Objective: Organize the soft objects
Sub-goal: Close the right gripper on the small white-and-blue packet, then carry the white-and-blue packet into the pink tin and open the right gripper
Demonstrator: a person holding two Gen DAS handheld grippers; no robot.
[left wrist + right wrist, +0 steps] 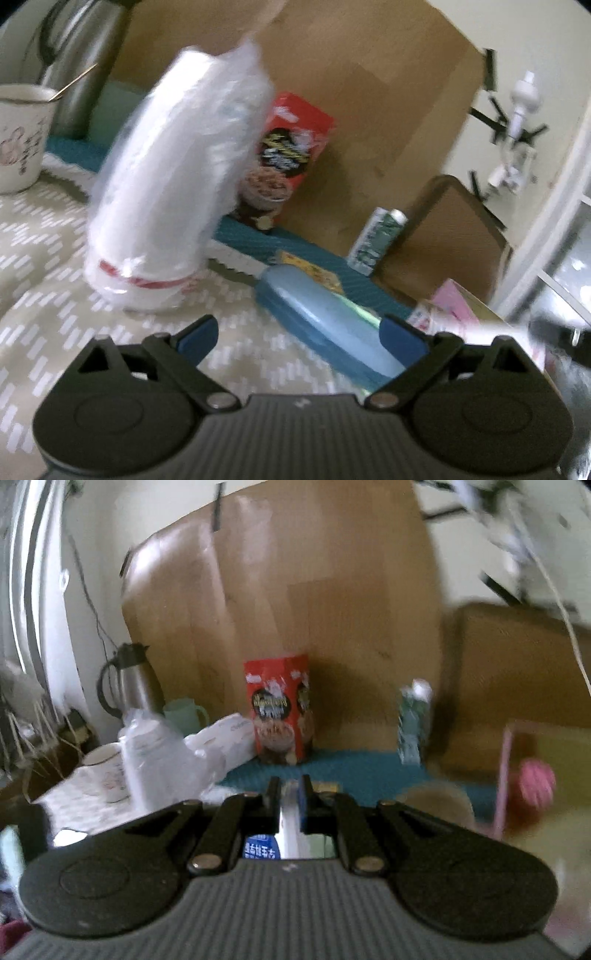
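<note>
In the right wrist view my right gripper (290,790) is shut on a thin white packet (291,812) with a blue label, which hangs between and below the pads. A white soft pack (225,746) lies beside a bagged stack of cups (159,760). A pink ball (535,779) rests inside a pink-edged box (504,771) at the right. In the left wrist view my left gripper (299,339) stands open and holds nothing. The bagged cups (177,177) stand ahead of it to the left, and a blue case (325,321) lies just past its right finger.
A red cereal box (291,147), a can (380,240), a mug (22,136) and a steel thermos (85,55) stand along the back against cardboard sheets (369,92). A teal mat (354,771) and a patterned cloth (55,258) cover the table.
</note>
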